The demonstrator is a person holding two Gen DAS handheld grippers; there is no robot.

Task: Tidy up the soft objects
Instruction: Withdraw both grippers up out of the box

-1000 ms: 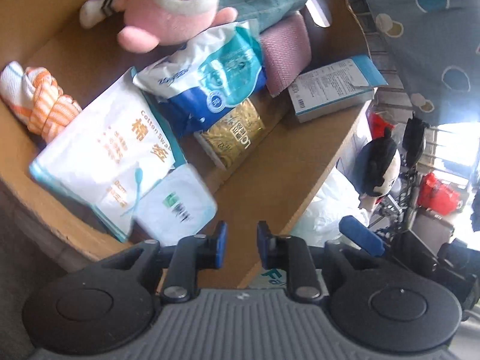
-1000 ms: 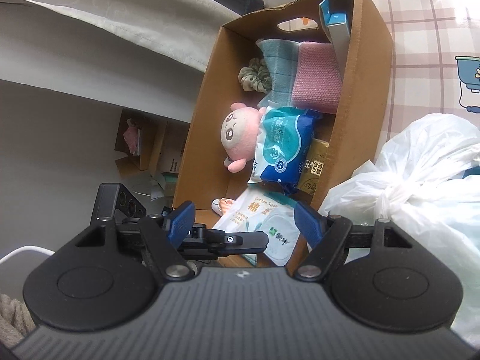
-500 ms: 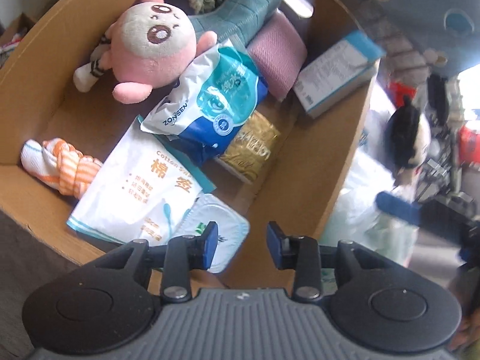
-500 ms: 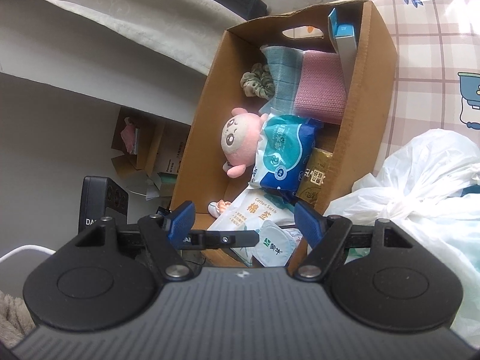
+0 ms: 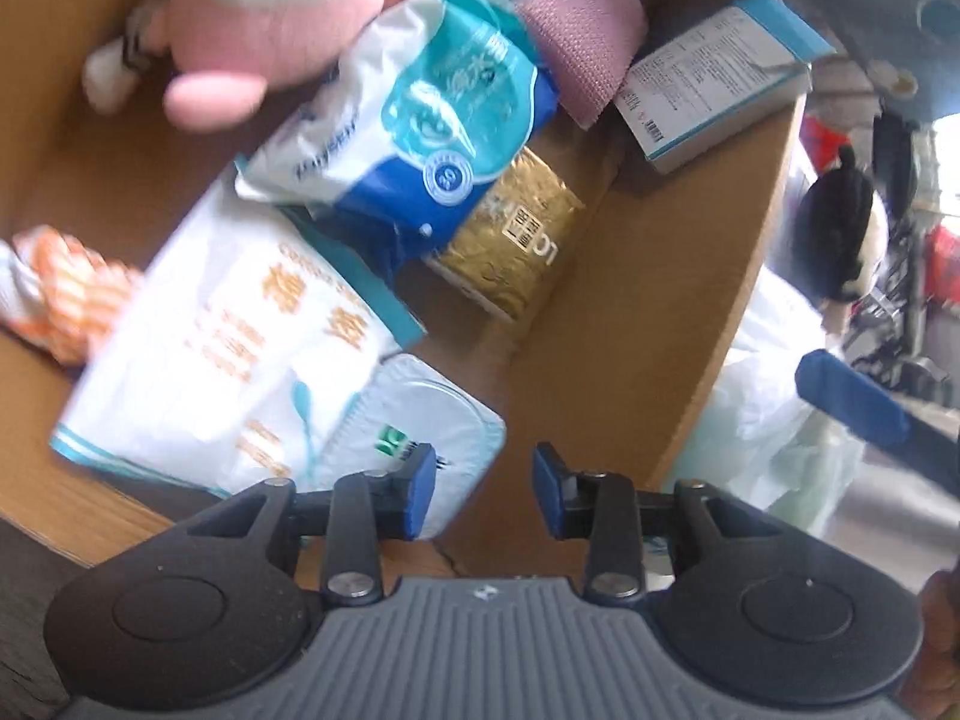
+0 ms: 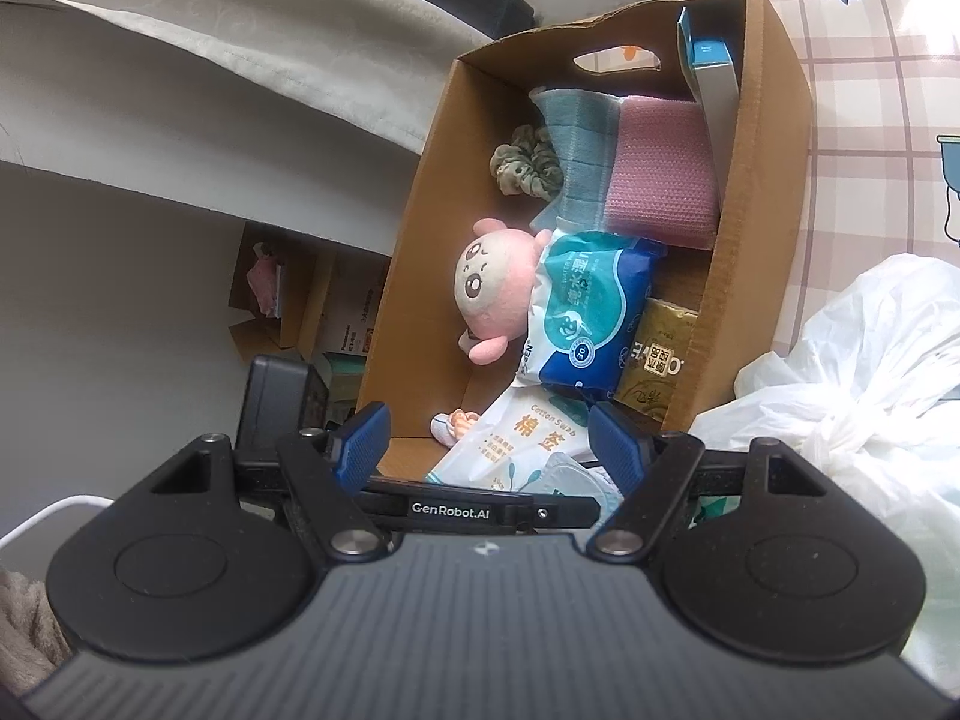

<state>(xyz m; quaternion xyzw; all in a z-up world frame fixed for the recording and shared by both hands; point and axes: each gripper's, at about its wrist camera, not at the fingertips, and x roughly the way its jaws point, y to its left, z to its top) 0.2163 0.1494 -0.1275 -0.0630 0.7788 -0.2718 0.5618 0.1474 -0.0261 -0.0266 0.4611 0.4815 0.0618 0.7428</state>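
Left wrist view: the brown corrugated cardboard box (image 5: 648,312) holds a fuzzy pink plush doll (image 5: 264,30) at 11 o'clock, a glossy blue-and-white wipes pack (image 5: 414,126) at centre and a crinkly white cotton-swab bag (image 5: 228,360) at 8 o'clock. The left gripper (image 5: 485,495) hangs with its blue pads apart, empty. Right wrist view: the right gripper (image 6: 489,441) is spread wide, empty, beside a wrinkled white plastic bag (image 6: 852,384) at 3 o'clock.

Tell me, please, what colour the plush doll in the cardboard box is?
The plush doll is pink with a cream face, clearest in the right wrist view.
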